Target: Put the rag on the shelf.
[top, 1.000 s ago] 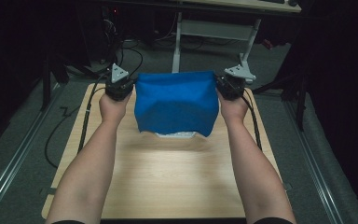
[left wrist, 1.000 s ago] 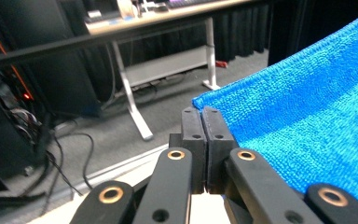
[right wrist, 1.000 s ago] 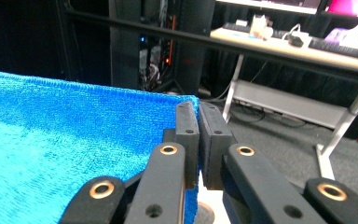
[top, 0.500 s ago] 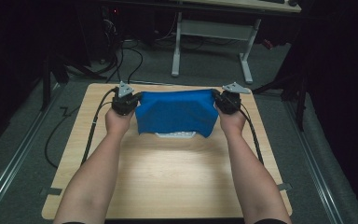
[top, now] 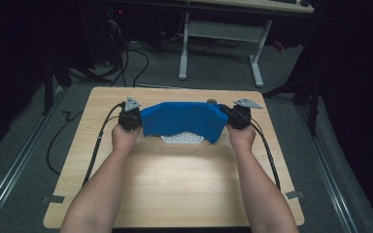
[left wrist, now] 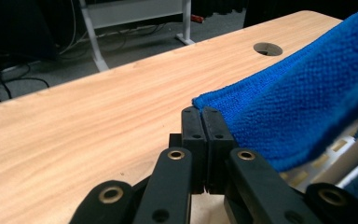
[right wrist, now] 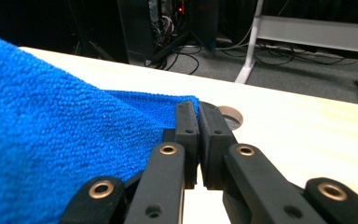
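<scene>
A blue cloth (top: 182, 120) hangs stretched between my two grippers just above the wooden table (top: 175, 179). My left gripper (top: 135, 118) is shut on the cloth's left corner, and my right gripper (top: 232, 117) is shut on its right corner. In the left gripper view the blue cloth (left wrist: 298, 107) runs off to the right from the pinched jaws of my left gripper (left wrist: 201, 112). In the right gripper view the blue cloth (right wrist: 60, 149) spreads left from my right gripper (right wrist: 196, 108). A white perforated object (top: 182, 138) lies on the table, partly covered by the cloth's lower edge.
A round cable hole (left wrist: 267, 48) sits in the table beyond the cloth. Black cables (top: 97, 145) trail from both grippers along the table's sides. A white desk frame (top: 221, 36) stands on the floor behind the table. Bare table surface lies between the forearms.
Both grippers have come down and moved away from me with the cloth. The cloth now hangs low over the white object, showing as a shorter strip.
</scene>
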